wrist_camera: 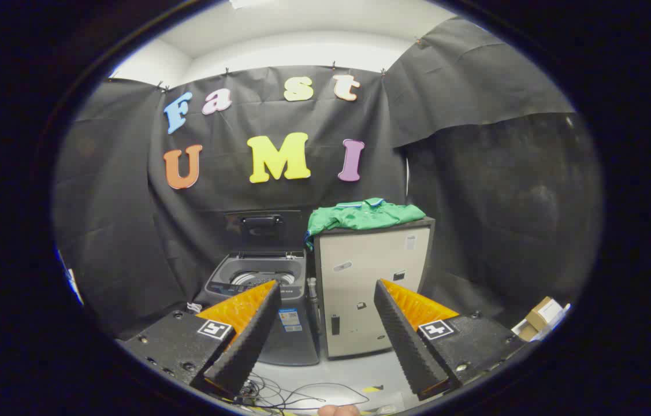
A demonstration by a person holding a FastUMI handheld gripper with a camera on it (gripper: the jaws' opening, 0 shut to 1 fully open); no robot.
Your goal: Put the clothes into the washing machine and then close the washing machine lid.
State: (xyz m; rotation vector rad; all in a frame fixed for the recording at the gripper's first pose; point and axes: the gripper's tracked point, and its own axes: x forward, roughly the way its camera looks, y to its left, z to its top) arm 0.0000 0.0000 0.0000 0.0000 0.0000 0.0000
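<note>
The washing machine (261, 289) is standing on the floor against the black cloth wall, with its lid (261, 226) raised upright behind the drum opening, so the tub is lying open and, as far as can be seen, holding no clothing. Just beside it, touching or nearly so, the pale cabinet (370, 289) is rising taller than the machine. Across the cabinet's top the green shirt (363, 215) is lying folded, one edge drooping over the corner nearest the machine. The gripper (325, 323) is hanging well back from both, its two fingers spread wide apart and holding nothing, with the machine and cabinet showing beyond and between them. A cardboard box (540, 316) is sitting on the floor off to the right, and loose cables (296, 396) are trailing on the floor beneath the fingers. Judging by this, the task is barely starting: the shirt is waiting to be picked up, carried over into the drum, and the lid is waiting to be swung down.
</note>
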